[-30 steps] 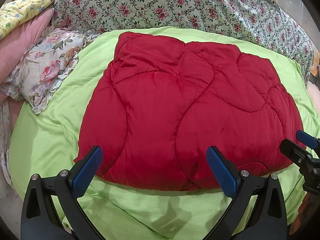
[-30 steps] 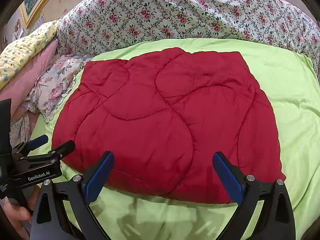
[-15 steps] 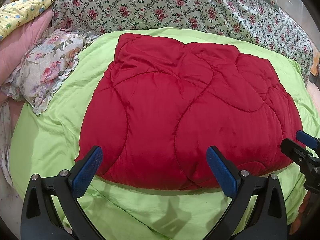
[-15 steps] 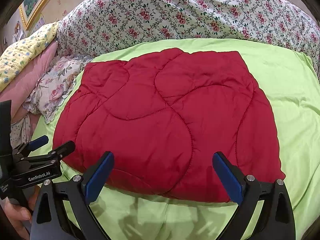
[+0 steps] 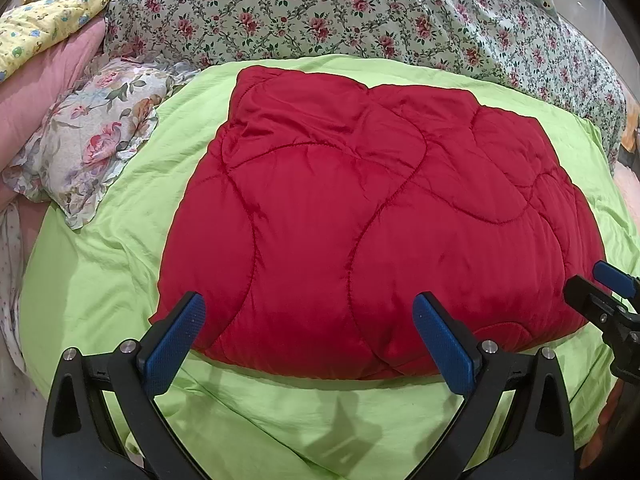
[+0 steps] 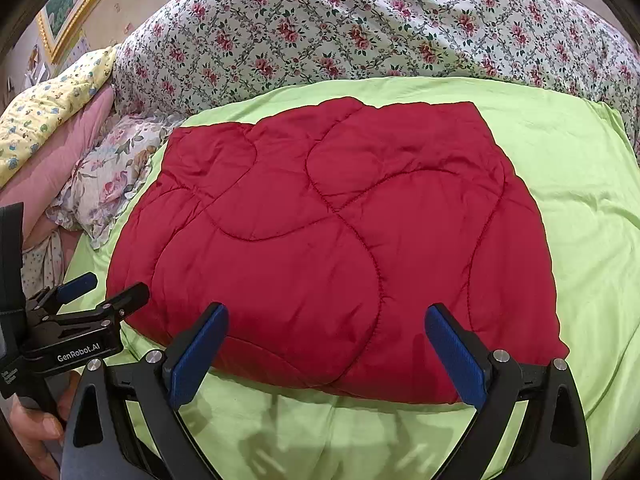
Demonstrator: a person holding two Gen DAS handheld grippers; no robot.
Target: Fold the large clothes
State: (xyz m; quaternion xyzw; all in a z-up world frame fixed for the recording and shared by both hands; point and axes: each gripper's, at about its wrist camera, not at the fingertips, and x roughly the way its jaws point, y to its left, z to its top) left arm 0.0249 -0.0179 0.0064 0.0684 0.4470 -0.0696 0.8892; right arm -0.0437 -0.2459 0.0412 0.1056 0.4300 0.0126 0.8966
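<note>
1. The red quilt (image 5: 360, 216) lies folded into a thick, puffy block in the middle of the green sheet (image 5: 100, 280), with its near edge rolled over as a fat fold just ahead of both grippers. Nothing touches it. It looks slippery and springy, so I judge a fold laid over could creep back open once let go.

2. The left gripper (image 5: 308, 336) hangs above the near edge of the red quilt with its jaws spread wide and nothing between them. The right gripper (image 6: 326, 344) does the same, a little further along that edge, also wide and empty. In the right wrist view the left tool sits just beside the quilt's near left corner, gripped by a hand (image 6: 36, 432).

3. Risk at the pinch: the near edge is thick, so the pads may close on the top layer alone. The lower layers would then stay behind and the stack would peel apart when lifted.

4. Risk of uneven lift: if one gripper bites deeper than the other, the fold line would skew.

5. Risk below the red quilt: a low bite could catch the green sheet and drag it.

6. To the left of the red quilt lies a floral pillow (image 5: 88, 148); behind it a floral bedcover (image 6: 360, 28) rises. A wide swing could snag either.
</note>
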